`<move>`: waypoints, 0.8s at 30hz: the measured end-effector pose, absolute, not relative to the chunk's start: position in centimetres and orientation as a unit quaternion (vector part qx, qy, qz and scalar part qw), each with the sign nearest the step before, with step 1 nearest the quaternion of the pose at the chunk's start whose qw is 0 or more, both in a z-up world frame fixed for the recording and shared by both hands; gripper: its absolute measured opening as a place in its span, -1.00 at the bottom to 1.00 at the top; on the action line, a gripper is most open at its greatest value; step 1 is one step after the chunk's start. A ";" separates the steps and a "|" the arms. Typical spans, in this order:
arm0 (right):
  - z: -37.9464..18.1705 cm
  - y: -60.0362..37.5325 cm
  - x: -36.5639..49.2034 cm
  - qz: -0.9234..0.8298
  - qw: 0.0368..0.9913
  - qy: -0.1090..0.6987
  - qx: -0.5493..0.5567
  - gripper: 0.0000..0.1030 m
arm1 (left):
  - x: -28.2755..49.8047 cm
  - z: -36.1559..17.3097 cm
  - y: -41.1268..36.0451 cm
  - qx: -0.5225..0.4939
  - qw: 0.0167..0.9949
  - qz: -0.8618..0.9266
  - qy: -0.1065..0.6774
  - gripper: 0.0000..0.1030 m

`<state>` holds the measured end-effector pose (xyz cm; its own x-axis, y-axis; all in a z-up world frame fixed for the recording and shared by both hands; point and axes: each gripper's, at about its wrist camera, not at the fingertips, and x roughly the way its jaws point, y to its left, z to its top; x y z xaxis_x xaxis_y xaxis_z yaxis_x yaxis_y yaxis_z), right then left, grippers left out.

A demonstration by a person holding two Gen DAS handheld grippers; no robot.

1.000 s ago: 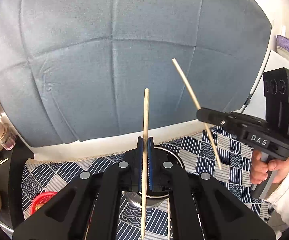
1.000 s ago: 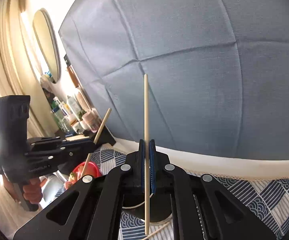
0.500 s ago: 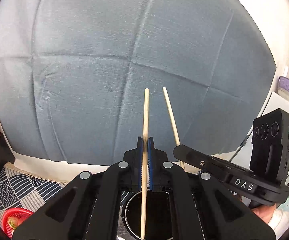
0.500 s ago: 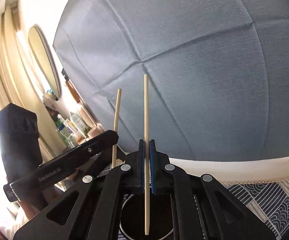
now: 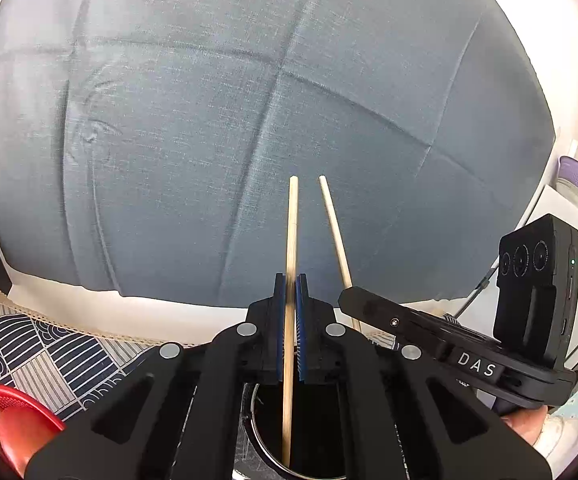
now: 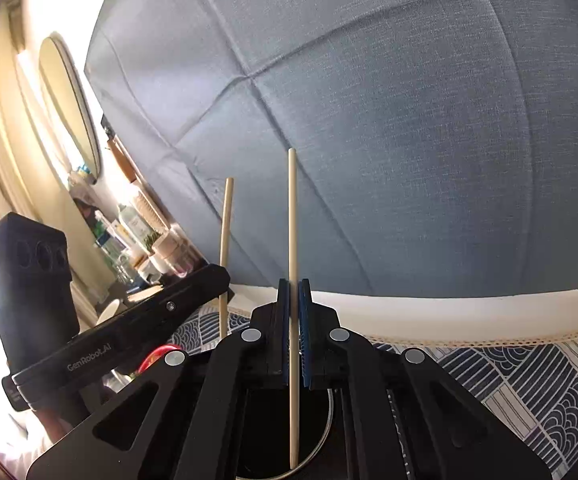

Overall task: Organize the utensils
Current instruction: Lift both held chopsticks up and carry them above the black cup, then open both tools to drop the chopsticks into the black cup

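Chopsticks stand upright in both grippers, long axes vertical, blunt ends up and tips down over a dark, metal-rimmed cup [image 5: 261,436]. Left gripper [image 5: 291,300] is clamped on one chopstick [image 5: 291,232]; right gripper [image 6: 293,300] is clamped on the other [image 6: 292,216], just to its right. Lettering reads "DAS" on the right gripper and "GenRobot.AI" on the left. Patterned cloth [image 6: 529,384] lies beneath; a red dish [image 5: 13,424] sits near left.
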<state>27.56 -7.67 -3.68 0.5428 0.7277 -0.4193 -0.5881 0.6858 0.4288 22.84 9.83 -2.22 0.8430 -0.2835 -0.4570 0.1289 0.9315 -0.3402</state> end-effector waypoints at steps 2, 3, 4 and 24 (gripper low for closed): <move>-4.1 -7.9 27.2 0.374 0.872 0.296 0.108 -0.91 | 22.3 -2.7 9.8 -0.150 0.947 -0.117 0.260 -0.90; -4.2 -8.2 27.0 0.374 0.872 0.298 0.108 -0.91 | 22.0 -2.7 9.8 -0.149 0.947 -0.117 0.260 -0.89; -4.1 -8.4 26.7 0.375 0.870 0.300 0.108 -0.85 | 21.7 -2.6 9.8 -0.148 0.946 -0.122 0.260 -0.85; -4.5 -14.5 19.5 0.274 0.908 0.316 -0.013 0.64 | 16.4 -4.0 9.0 -0.052 0.941 -0.062 0.329 0.67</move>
